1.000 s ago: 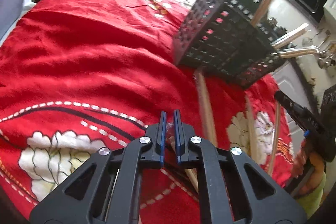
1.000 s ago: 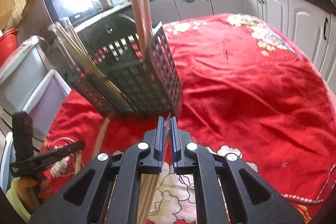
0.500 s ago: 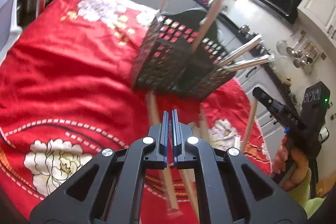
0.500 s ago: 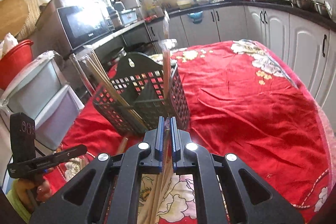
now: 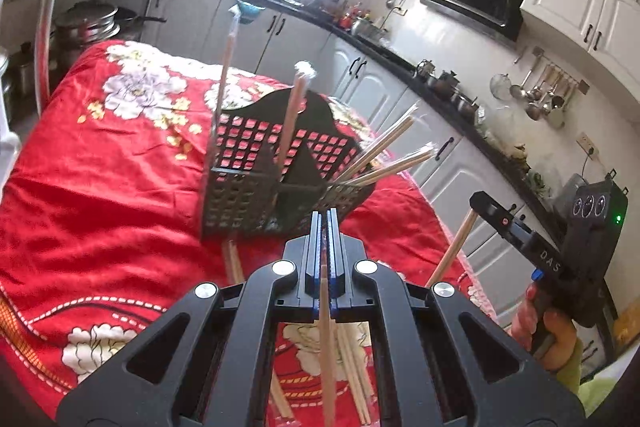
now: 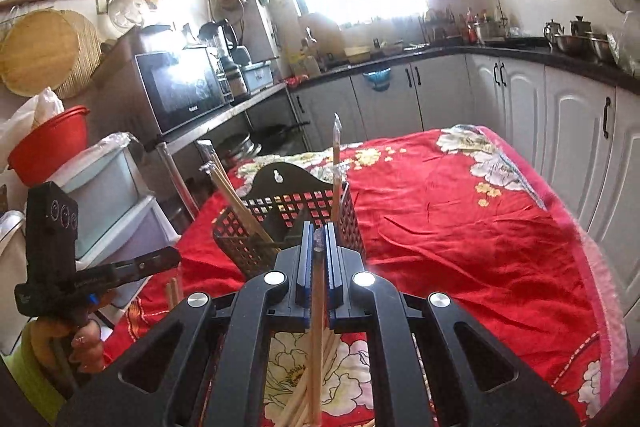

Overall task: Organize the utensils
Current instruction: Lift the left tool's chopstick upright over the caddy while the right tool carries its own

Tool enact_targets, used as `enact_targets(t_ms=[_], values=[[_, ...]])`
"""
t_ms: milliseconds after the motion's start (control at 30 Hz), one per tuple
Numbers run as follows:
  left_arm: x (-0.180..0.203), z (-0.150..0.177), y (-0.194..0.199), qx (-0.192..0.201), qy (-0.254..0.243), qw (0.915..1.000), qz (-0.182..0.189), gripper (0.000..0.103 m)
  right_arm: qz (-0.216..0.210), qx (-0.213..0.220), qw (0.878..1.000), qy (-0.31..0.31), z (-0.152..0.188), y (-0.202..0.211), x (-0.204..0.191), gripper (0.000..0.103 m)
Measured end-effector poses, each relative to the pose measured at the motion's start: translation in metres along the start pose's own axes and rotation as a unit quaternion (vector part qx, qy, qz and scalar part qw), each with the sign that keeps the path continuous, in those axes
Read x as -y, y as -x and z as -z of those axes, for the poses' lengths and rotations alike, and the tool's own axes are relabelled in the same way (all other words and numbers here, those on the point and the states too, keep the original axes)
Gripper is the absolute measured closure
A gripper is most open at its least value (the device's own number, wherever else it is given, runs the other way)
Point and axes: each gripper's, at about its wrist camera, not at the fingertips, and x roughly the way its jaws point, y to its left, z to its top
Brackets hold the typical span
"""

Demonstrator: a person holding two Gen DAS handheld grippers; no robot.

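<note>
Left tongs (image 5: pixel 327 227) clenched on chopstick (image 5: pixel 326 339) | right tongs (image 6: pixel 318 241) clenched on another (image 6: pixel 317 339) | both upright, aimed for dropping into basket (image 5: pixel 240 199) on table (image 5: pixel 100 187).

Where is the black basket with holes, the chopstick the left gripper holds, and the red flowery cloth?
Black perforated plastic basket (image 5: pixel 240 203), left wrist view, front wall.
Wooden chopstick in the left gripper's jaws (image 5: pixel 326 331), left wrist view, mid shaft.
Red floral tablecloth (image 6: pixel 460 227), right wrist view, bare red area.
</note>
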Motion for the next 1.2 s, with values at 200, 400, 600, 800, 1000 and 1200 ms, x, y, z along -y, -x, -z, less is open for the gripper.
enact_targets(t_ms=[200,400,600,800,1000,1200], values=[[0.009,-0.007,0.002,0.007,-0.011,0.9999,0.007,0.103,-0.001,0.011,1.000,0.002,-0.001,0.011,-0.001,0.098],[0.018,-0.015,0.003,0.012,-0.022,0.9996,0.012,0.103,-0.003,0.016,1.000,0.004,-0.001,0.017,-0.003,0.098],[0.027,-0.022,0.006,0.020,-0.033,0.9991,0.020,0.103,-0.008,0.022,1.000,0.008,-0.004,0.022,-0.006,0.098],[0.034,-0.030,0.010,0.026,-0.042,0.9986,0.020,0.103,-0.012,0.027,0.999,0.014,-0.009,0.023,-0.011,0.098],[0.038,-0.037,0.016,0.034,-0.050,0.9978,0.025,0.103,-0.018,0.029,0.999,0.018,-0.013,0.021,-0.016,0.098],[0.040,-0.046,0.020,0.040,-0.055,0.9973,0.026,0.103,-0.025,0.032,0.999,0.025,-0.019,0.018,-0.024,0.098]])
